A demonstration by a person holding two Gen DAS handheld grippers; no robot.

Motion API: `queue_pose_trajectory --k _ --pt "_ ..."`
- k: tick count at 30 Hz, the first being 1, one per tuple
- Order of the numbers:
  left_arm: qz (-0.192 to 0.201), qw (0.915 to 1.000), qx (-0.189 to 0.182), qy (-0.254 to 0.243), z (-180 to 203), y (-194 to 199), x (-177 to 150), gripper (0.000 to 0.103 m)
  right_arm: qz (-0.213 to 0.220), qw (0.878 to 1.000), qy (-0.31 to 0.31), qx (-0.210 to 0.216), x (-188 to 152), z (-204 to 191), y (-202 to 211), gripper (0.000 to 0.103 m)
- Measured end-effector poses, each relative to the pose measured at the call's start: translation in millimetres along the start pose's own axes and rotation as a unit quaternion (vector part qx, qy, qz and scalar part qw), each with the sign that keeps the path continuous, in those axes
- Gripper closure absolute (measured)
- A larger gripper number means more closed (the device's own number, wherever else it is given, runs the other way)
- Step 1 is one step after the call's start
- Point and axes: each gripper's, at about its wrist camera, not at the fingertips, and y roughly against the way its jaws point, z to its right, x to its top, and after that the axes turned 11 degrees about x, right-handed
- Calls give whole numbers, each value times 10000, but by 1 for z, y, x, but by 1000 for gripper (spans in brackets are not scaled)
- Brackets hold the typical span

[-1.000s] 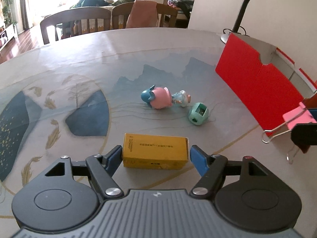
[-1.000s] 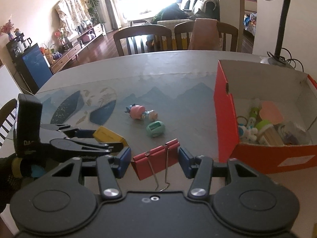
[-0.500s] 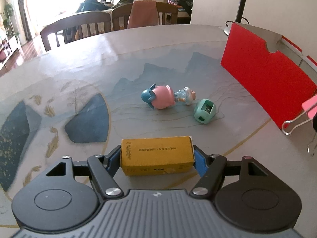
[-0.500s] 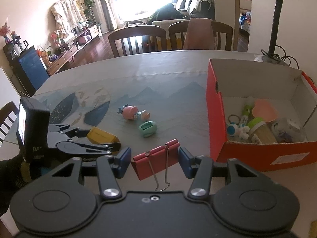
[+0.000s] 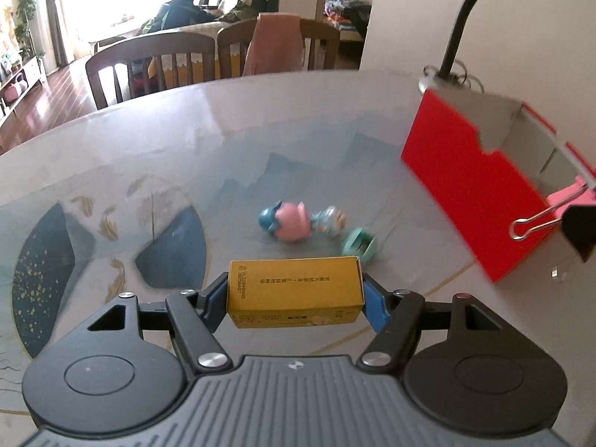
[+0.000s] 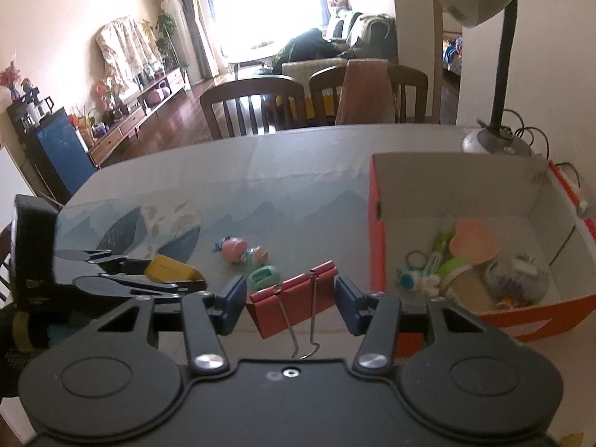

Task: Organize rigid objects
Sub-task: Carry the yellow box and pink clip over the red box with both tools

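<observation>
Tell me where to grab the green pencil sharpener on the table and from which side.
Grip the green pencil sharpener across its two flat side faces, coming from above. It lies low on the table, close beside the toy figure, so a sideways approach would likely bump that.

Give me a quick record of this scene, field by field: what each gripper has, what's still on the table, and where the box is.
left gripper: shut on yellow box
right gripper: binder clip between its fingers, grip unclear
on table: pink toy figure, green sharpener
red box: open, at the right, already holding small items
lamp: behind the red box
</observation>
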Motion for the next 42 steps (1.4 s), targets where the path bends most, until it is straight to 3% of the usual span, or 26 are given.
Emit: queue_pose_trajectory --k 9,21,31,42 --pt "317 9990 -289 -94 30 43 40 32 268 9995 -69 -132 15 31 20 51" --pt "680 9951 -531 -487 104 63 76 32 475 9960 -220 -728 25 92 43 51" --pt "483 9928 -742 -801 164 43 95 32 400 9923 -398 -1105 14 137 45 52" --pt "300 9911 -702 -1093 207 3 122 32 114 9906 -121 -1359 8 153 31 52"
